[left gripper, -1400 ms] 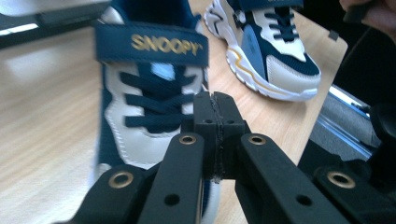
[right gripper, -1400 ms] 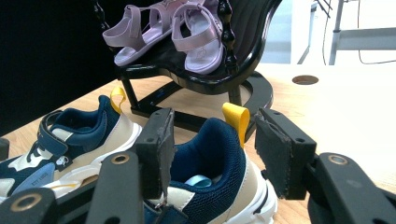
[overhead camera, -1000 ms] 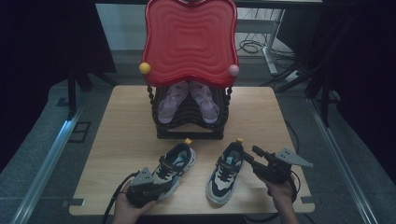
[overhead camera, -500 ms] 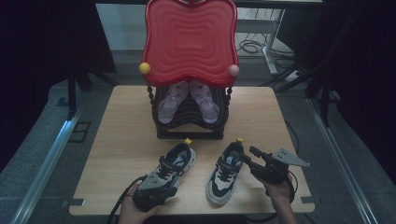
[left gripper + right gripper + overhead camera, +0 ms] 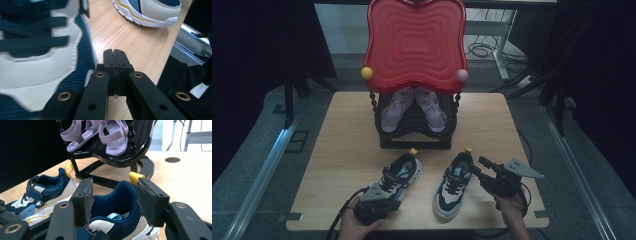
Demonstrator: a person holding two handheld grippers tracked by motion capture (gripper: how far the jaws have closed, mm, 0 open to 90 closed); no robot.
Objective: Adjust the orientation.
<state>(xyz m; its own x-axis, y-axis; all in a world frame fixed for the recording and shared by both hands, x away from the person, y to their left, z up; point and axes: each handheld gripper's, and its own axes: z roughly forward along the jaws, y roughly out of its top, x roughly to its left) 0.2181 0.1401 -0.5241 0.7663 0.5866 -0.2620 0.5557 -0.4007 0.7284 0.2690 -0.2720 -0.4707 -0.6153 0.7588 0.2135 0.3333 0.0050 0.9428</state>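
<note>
Now mid-grasp: right claw [image 5: 113, 202] spread, straddling heel of right sneaker [image 5: 453, 185] on surface [image 5: 342, 145]; left claw [image 5: 115, 63] clenched empty beside left sneaker [image 5: 399, 174]. Next: squeeze heel, lift.

Wooden table [image 5: 342, 135], grey floor [image 5: 257, 145], dark surroundings

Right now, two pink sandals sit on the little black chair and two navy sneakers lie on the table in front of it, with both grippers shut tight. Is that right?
Not quite. Only the left gripper is shut. The right gripper stands open, its jaws on either side of a sneaker's heel, as the right gripper view shows. The sandals, chair and table are as you say.
</note>
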